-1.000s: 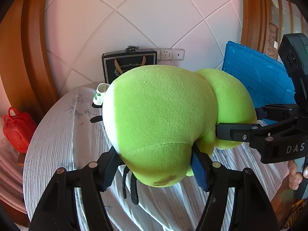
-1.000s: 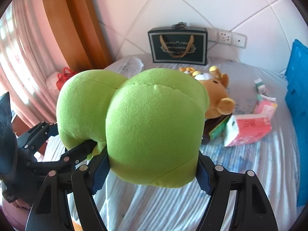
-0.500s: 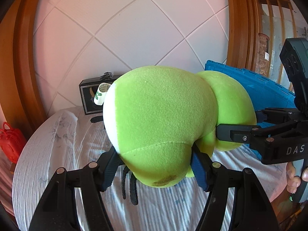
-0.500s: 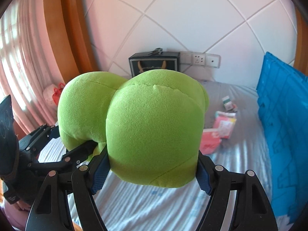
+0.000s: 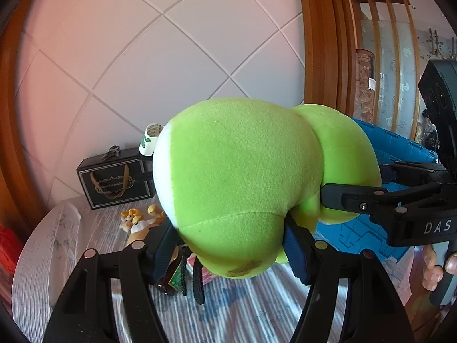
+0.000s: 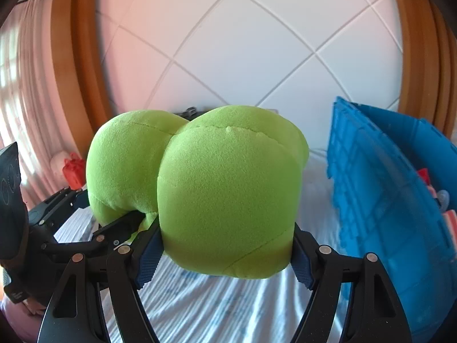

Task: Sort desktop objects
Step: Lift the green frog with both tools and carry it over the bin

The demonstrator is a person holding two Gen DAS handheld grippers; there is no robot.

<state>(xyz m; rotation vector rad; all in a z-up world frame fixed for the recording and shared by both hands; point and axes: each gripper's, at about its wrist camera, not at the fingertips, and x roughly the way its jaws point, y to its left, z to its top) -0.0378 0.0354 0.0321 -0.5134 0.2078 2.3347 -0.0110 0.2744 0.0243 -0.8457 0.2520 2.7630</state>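
A big bright green plush toy (image 5: pixel 242 177) with a white patch is held in the air between both grippers. My left gripper (image 5: pixel 228 243) is shut on one end of it. My right gripper (image 6: pixel 225 251) is shut on the other end (image 6: pixel 228 194), and also shows in the left wrist view (image 5: pixel 371 200). The blue plastic crate (image 6: pixel 380 200) stands at the right, close to the toy; it also shows in the left wrist view (image 5: pixel 391 145). The toy hides most of the table.
A black gift bag (image 5: pixel 114 180) stands at the back by the wall. A small brown-and-yellow plush (image 5: pixel 137 223) and a dark bottle (image 5: pixel 171 280) lie on the striped tablecloth (image 5: pixel 57 257). A red bag (image 6: pixel 74 168) sits off the table's left.
Both grippers have lifted the green plush higher and carried it toward the blue crate. The table objects have sunk lower in view and the crate looms nearer on the right.
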